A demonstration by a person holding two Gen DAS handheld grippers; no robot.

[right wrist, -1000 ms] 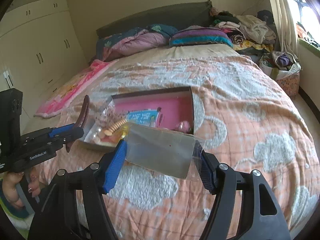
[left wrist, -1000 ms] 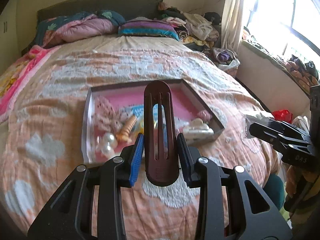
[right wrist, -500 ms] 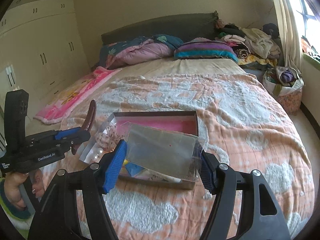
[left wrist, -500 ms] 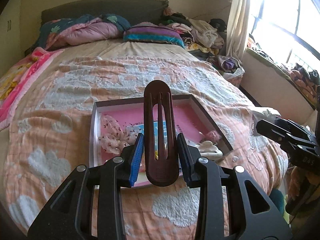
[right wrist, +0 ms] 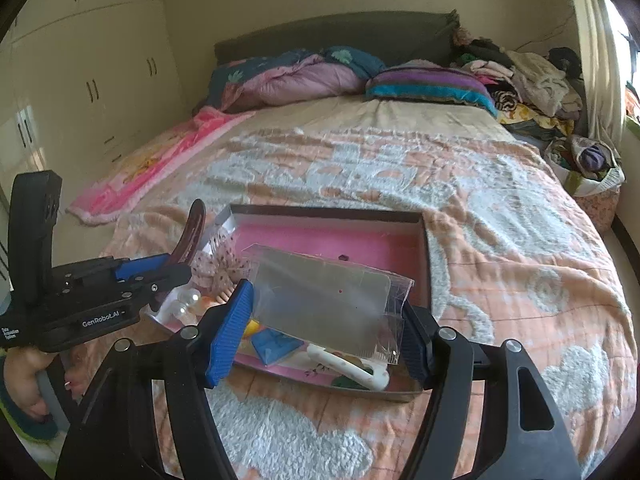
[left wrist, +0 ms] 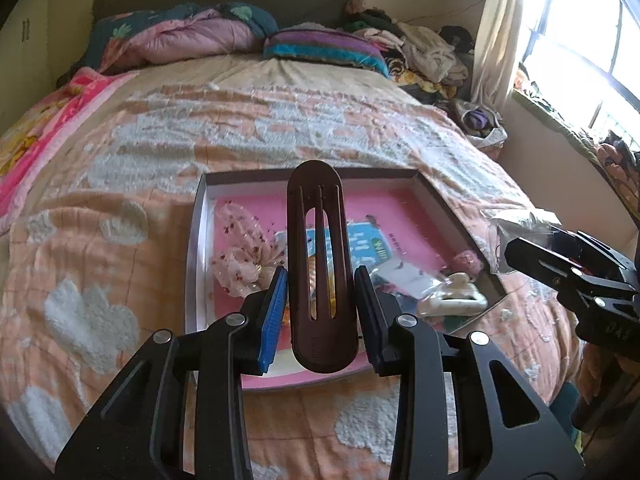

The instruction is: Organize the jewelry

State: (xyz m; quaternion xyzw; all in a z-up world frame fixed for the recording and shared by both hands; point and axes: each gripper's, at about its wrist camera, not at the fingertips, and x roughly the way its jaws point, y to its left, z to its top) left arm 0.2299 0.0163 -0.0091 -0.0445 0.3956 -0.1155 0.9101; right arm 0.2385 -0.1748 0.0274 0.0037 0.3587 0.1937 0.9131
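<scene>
My left gripper (left wrist: 321, 308) is shut on a dark brown oval hair clip (left wrist: 320, 264), held upright above the near end of a pink-lined box (left wrist: 404, 208) on the bed. My right gripper (right wrist: 326, 312) is shut on a clear plastic bag (right wrist: 324, 300), held over the same box (right wrist: 332, 236). In the box lie a white bow with red specks (left wrist: 244, 256), a blue card (left wrist: 370, 242), a white claw clip (left wrist: 452, 302), pearl pieces (right wrist: 186, 304) and other small items. The left gripper also shows in the right wrist view (right wrist: 160, 272), the right one in the left wrist view (left wrist: 520, 256).
The box sits on a peach quilt with white clouds (left wrist: 120, 184). Pillows and a folded duvet (left wrist: 188, 36) lie at the headboard. Clothes are piled at the far right (left wrist: 424, 52). A window (left wrist: 580, 52) is on the right, wardrobes (right wrist: 80, 80) on the left.
Both grippers have risen and tipped so the box sits lower and nearer in view. The hair clip and the bag remain held.
</scene>
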